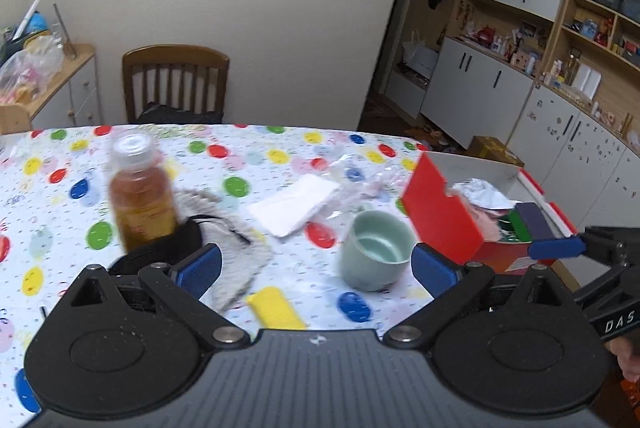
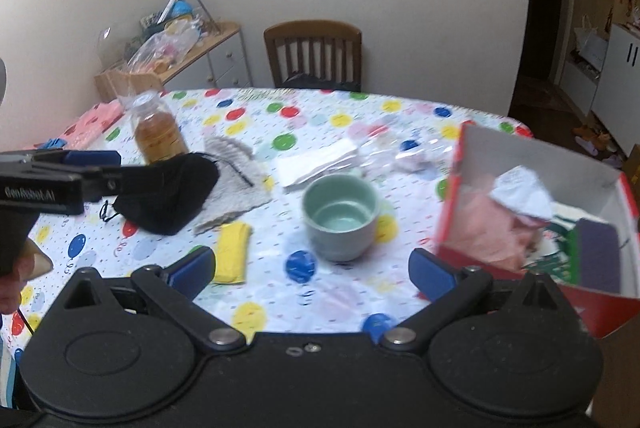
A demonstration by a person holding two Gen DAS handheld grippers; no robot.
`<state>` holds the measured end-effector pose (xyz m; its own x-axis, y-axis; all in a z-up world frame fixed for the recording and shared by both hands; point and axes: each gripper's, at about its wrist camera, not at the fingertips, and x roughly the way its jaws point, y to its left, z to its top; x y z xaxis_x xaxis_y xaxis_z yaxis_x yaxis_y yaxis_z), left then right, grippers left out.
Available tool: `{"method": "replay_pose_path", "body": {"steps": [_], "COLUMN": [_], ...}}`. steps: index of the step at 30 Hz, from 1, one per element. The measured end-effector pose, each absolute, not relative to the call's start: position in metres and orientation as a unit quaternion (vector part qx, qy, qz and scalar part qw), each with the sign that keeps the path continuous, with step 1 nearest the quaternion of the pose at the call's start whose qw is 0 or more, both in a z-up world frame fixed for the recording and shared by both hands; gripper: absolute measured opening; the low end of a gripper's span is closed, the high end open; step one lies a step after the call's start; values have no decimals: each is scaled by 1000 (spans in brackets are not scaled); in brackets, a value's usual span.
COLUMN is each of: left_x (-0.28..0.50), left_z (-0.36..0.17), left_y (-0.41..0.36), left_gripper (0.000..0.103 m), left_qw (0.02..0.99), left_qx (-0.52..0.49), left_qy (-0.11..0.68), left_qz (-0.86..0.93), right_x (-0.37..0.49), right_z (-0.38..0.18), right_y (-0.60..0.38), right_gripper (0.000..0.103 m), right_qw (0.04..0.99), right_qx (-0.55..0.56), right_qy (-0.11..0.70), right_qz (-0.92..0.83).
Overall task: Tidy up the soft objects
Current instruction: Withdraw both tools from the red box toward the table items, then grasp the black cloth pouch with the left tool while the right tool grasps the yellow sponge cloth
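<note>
A red box [image 1: 444,224] [image 2: 472,184] stands open at the table's right edge, holding pink cloth [image 2: 492,232] and a white crumpled piece [image 2: 520,196]. A black face mask [image 2: 168,188] [image 1: 160,252] lies on a grey fuzzy cloth [image 2: 236,168] [image 1: 240,244] at the left. A yellow sponge [image 2: 232,252] [image 1: 276,308] lies near them. White folded tissue [image 1: 292,208] [image 2: 316,160] lies mid-table. My left gripper [image 1: 316,268] is open and empty above the table, between the mask and the cup. My right gripper [image 2: 312,268] is open and empty in front of the cup.
A pale green cup [image 1: 376,248] [image 2: 340,216] stands mid-table. A bottle of amber liquid [image 1: 140,192] [image 2: 158,132] stands at the left. Crumpled clear plastic [image 2: 400,148] lies behind the cup. A wooden chair [image 1: 176,84] stands behind the table, cabinets at the right.
</note>
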<state>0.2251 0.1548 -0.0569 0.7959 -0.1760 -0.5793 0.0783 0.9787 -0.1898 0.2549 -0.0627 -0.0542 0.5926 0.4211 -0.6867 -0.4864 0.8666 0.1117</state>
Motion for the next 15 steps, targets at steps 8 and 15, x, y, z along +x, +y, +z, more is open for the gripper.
{"method": "replay_pose_path", "body": {"steps": [8,15], "left_x": [226,235], "left_z": [-76,-106], "left_y": [211,248], "left_gripper": [102,102], "left_qw": [944,938], "left_qx": [-65,-49], "left_qy": [321,342], "left_qz": [-43,-13], "right_x": [258,267], "right_z": [-80,-109], "right_y": [-7,34], "right_gripper": [101,97], "right_qw": [881,871], "right_qx": [-48,-58], "right_qy": [398,420], "right_qz": [251,247]}}
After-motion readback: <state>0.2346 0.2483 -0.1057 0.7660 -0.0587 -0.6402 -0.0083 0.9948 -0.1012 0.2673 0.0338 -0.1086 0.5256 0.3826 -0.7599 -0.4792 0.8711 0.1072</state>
